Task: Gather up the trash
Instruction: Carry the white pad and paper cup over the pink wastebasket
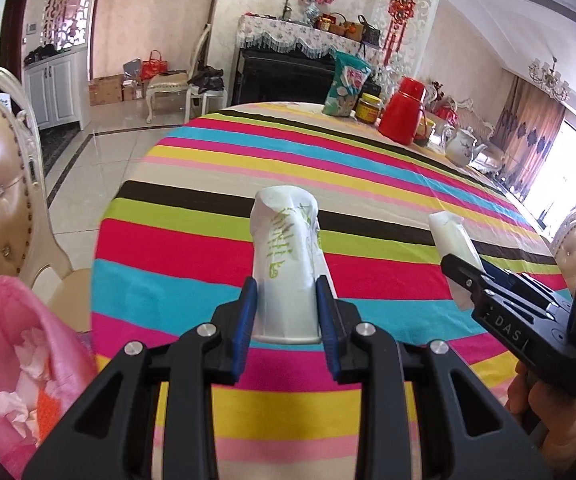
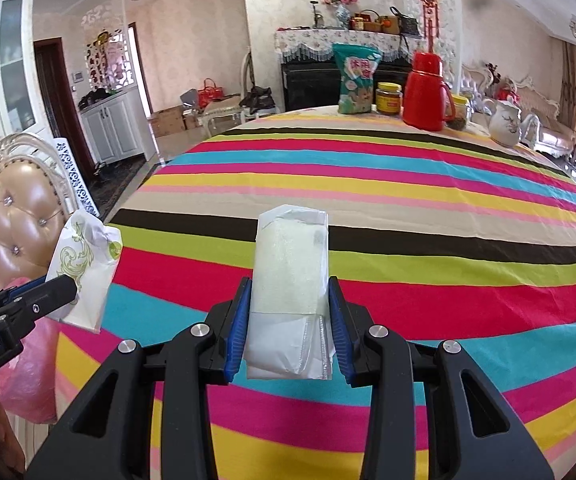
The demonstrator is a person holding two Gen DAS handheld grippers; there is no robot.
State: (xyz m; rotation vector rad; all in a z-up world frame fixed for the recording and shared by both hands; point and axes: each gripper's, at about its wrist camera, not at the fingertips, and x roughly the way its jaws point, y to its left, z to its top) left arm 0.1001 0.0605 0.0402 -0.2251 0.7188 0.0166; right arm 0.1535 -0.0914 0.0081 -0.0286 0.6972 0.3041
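My left gripper (image 1: 286, 286) is shut on a crumpled white paper cup (image 1: 285, 256) with green print, held above the striped tablecloth (image 1: 368, 184). The cup also shows in the right wrist view (image 2: 83, 268), at the left. My right gripper (image 2: 290, 292) is shut on a white plastic packet (image 2: 290, 280), held above the table; the packet also shows in the left wrist view (image 1: 454, 244), at the right. A pink trash bag (image 1: 11, 360) with crumpled tissues inside hangs open at the lower left, by the table's edge.
At the table's far side stand a teal snack bag (image 2: 356, 80), a yellow-lidded jar (image 2: 388, 99), a red thermos (image 2: 426, 92) and a white teapot (image 2: 506, 124). A padded chair (image 2: 7, 224) stands at the left, close to the trash bag.
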